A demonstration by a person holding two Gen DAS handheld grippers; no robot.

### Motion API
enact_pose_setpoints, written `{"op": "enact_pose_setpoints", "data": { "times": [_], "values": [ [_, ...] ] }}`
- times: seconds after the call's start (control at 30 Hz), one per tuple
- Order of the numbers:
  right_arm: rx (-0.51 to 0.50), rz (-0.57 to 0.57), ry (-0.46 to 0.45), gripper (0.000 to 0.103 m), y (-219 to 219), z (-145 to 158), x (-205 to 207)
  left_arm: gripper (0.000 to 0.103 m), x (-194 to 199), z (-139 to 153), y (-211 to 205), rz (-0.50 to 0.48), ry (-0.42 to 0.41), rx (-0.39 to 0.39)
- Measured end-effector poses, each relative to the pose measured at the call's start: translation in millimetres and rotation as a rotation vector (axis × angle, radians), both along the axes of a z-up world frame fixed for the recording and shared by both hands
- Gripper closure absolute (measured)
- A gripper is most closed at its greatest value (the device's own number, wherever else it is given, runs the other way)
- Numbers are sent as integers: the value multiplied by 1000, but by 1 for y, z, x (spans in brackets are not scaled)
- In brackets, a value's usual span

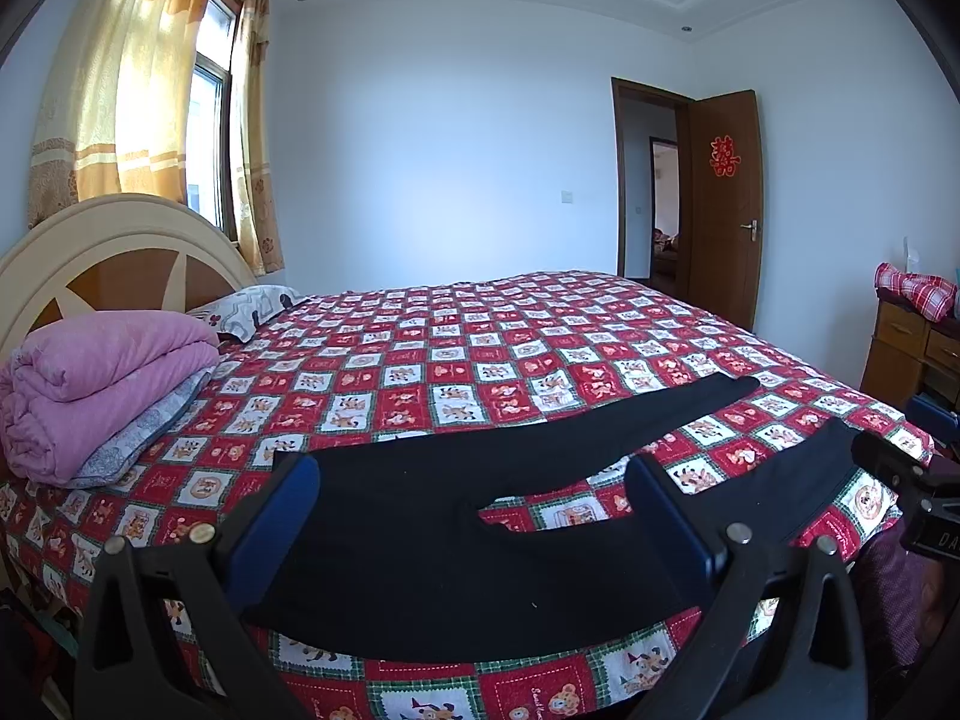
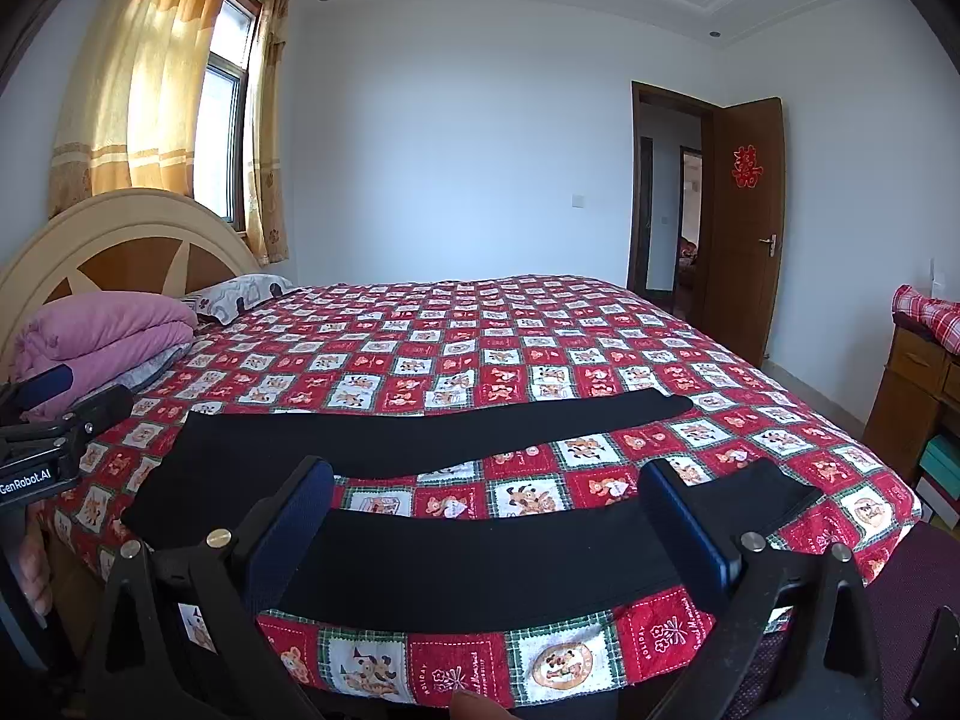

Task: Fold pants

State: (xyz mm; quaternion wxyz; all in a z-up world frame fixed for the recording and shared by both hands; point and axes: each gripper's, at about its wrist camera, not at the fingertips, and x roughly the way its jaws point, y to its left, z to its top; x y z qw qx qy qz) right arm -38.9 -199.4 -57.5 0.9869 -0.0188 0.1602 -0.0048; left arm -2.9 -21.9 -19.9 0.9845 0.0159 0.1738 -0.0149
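Black pants [image 1: 432,528] lie flat on the red patchwork bedspread [image 1: 456,348] near the bed's front edge, waist to the left, two legs spread apart to the right. My left gripper [image 1: 474,480] is open, hovering above the waist and crotch part. My right gripper [image 2: 486,480] is open above the near leg [image 2: 480,564]; the far leg [image 2: 456,432] lies beyond it. The right gripper shows at the right edge of the left wrist view [image 1: 900,468], and the left gripper at the left edge of the right wrist view [image 2: 66,414].
A folded pink quilt [image 1: 102,384] and a pillow [image 1: 252,306] lie by the headboard [image 1: 120,240]. A wooden dresser [image 1: 906,348] stands right of the bed. An open door [image 1: 720,204] is at the back right.
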Motion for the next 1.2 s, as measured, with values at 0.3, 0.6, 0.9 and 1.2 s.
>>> {"op": "enact_pose_setpoints", "data": {
  "times": [0.3,0.6,0.9,1.2],
  "values": [
    [-5,-1,16,1,1,-4,4,0,6,-7,5,6,22,-6],
    [-23,6,75,1,0,-28,24,0,49,-50,41,67,153,-62],
    [-25,24,185,1,-8,-68,51,0,95,-81,128,268,222,-91],
    [-5,37,309,1,-16,-114,79,9,183,-111,206,331,312,-166]
  ]
}}
